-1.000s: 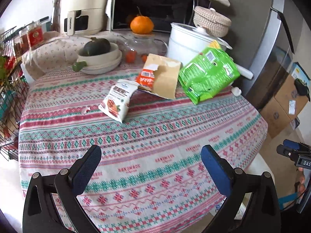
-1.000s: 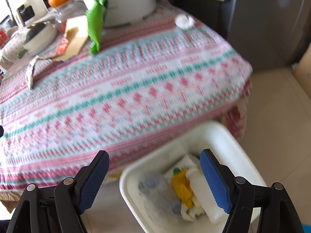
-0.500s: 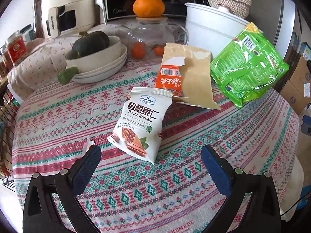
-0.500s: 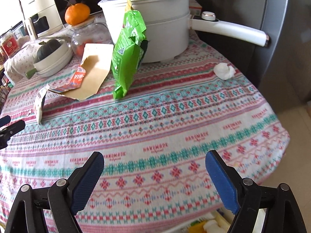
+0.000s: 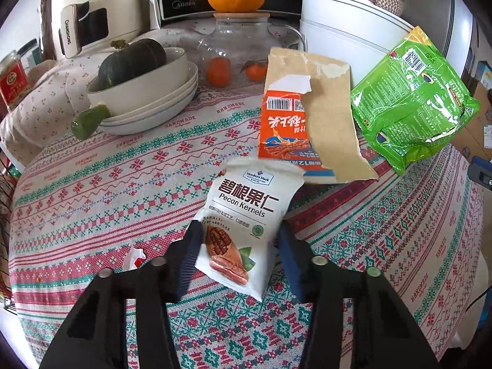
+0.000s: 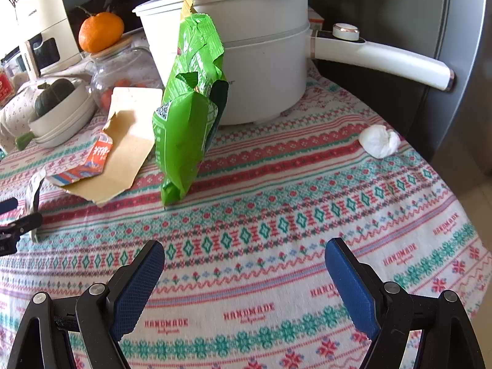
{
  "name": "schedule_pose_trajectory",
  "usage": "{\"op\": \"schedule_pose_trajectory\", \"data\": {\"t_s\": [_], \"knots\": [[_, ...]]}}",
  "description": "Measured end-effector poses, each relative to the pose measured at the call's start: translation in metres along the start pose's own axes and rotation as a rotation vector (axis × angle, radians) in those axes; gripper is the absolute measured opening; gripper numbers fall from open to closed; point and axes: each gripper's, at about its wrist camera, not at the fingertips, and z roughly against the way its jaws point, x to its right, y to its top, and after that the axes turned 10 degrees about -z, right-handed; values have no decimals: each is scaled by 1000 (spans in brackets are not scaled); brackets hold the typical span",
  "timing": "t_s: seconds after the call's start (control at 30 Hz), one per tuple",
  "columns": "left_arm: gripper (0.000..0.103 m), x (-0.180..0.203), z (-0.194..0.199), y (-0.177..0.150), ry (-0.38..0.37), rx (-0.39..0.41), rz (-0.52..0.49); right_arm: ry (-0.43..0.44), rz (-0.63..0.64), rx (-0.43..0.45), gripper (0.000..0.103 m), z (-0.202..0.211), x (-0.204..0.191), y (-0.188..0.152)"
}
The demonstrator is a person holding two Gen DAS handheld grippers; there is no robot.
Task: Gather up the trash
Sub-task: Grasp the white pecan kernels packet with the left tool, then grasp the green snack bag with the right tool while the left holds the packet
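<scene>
1. Left wrist view: our left gripper straddles the lower half of the white pecan packet, and its jaws are closing with the packet between them. The left pad seems to meet the packet's edge while the right pad looks just clear of it, though the fisheye makes contact hard to judge.
2. To do this well, we should let the pads pinch the packet's sides evenly and lift only once the film buckles, so that the tablecloth is not dragged up with it.
3. Beyond the fingertips lie the torn orange carton and, further right, the green snack bag. A small paper scrap sits just outside the left finger.
4. Right wrist view: our right gripper hangs with its jaws wide apart and nothing between them, over bare patterned cloth.
5. Ahead of its fingers the green snack bag leans against the white pot. A crumpled tissue lies beyond the right finger, near the table's edge.
6. The round table is crowded at the back with a bowl holding a squash, a glass jar with an orange on top, and appliances.
</scene>
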Motion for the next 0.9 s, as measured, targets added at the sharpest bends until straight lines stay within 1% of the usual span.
{"op": "schedule_pose_trajectory", "data": {"t_s": [0.03,0.07,0.1,0.23,0.37,0.5,0.67,0.77,0.8,0.83,0.87,0.9], "knots": [[36,1,1,0,0,-1,1,1,0,7,89,-2,-1,1],[23,2,2,0,2,-2,-1,4,4,16,89,-4,-3,2],[17,5,3,1,8,-6,-6,7,12,26,89,-6,-5,2],[12,16,10,2,34,-13,-38,16,72,67,89,-8,-17,3],[11,14,20,-1,33,-2,-14,25,93,88,88,-13,-26,6],[10,7,32,-5,28,3,5,47,50,85,88,-24,-27,14],[9,-4,46,-15,27,-5,44,60,-42,92,87,-37,-17,25],[9,-11,50,-21,29,-18,65,77,-95,95,80,-43,-9,30],[9,-13,51,-23,31,-22,70,85,-110,94,73,-45,-7,31],[9,-14,52,-25,32,-27,75,94,-126,89,63,-46,-5,32],[9,-15,53,-26,35,-29,80,107,-141,77,57,-47,-4,33],[9,-16,55,-27,38,-29,84,126,-154,59,36,-48,-3,34]]}}
